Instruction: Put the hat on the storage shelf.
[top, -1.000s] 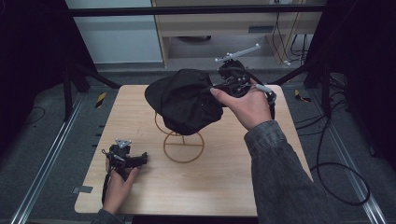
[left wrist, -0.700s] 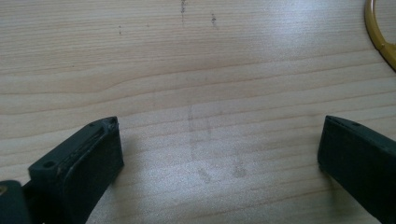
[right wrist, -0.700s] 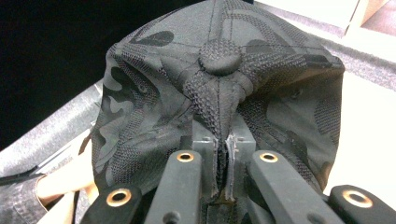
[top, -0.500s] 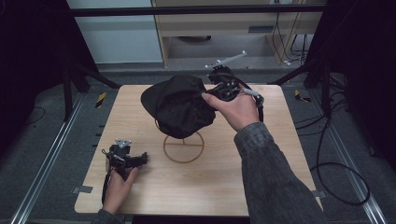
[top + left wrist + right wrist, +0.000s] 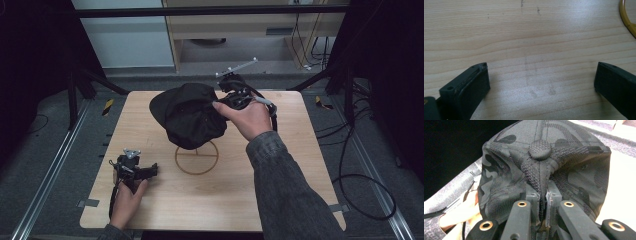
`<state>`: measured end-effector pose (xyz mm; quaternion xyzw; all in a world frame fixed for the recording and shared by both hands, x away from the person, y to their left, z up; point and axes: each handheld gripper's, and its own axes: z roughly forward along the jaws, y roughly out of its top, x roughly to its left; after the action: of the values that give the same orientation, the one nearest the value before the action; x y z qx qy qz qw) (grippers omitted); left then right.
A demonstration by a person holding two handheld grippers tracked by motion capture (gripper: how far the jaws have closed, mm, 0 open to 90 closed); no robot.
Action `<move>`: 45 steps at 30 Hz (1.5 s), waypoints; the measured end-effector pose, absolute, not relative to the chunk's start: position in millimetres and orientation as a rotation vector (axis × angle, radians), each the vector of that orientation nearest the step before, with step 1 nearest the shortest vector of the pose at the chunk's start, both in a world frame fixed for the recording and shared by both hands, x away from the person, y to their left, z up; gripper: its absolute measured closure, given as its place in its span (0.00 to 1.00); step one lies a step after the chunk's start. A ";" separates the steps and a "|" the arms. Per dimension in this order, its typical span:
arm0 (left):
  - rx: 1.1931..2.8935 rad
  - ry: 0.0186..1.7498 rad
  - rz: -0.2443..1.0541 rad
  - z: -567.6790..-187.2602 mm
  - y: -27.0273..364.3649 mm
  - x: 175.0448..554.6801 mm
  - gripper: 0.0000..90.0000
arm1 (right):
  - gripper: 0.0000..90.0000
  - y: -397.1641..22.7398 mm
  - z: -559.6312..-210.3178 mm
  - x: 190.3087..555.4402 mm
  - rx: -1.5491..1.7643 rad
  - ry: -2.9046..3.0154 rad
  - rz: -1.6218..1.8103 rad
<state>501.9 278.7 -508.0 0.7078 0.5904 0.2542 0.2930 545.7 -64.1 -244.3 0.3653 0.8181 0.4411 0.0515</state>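
Observation:
A black camouflage cap (image 5: 192, 116) hangs in the air above the middle of the table, over a gold wire stand whose ring base (image 5: 196, 158) lies on the wood. My right gripper (image 5: 223, 103) is shut on the cap's crown fabric, just below its top button (image 5: 539, 149); the pinched cloth sits between the jaws at my right gripper (image 5: 543, 195). My left gripper (image 5: 150, 171) rests low at the table's front left. In the left gripper view my left gripper (image 5: 541, 77) stands open over bare wood, nothing between its fingers, with the gold ring (image 5: 627, 18) at the top right.
The wooden table (image 5: 300, 160) is bounded by metal rails on both sides. Cables trail over the floor at the right (image 5: 360, 185). A cabinet and shelving (image 5: 220, 30) stand beyond the far edge.
My right gripper has carried the cap leftward and slightly toward the far side, higher over the stand. The left gripper has stayed in place.

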 end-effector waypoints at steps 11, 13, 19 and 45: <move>1.891 1.571 0.675 -507.8 278.9 501.8 0.00 | 0.93 -60.2 -255.8 544.4 1.111 2.513 1.309; 1.891 1.571 0.676 -507.8 278.9 501.8 0.00 | 0.93 -58.8 -257.3 544.4 1.112 2.514 1.308; 1.891 1.571 0.675 -507.8 278.9 501.8 0.00 | 0.93 -52.0 -257.4 545.4 1.107 2.518 1.288; 1.889 1.572 0.676 -507.8 278.8 501.8 0.00 | 0.88 -43.3 -264.0 554.3 1.140 2.514 1.270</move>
<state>501.8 278.8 -507.8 0.7089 0.5897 0.2537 0.2921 554.3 -43.3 -264.0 0.3747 0.8262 0.4175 0.0517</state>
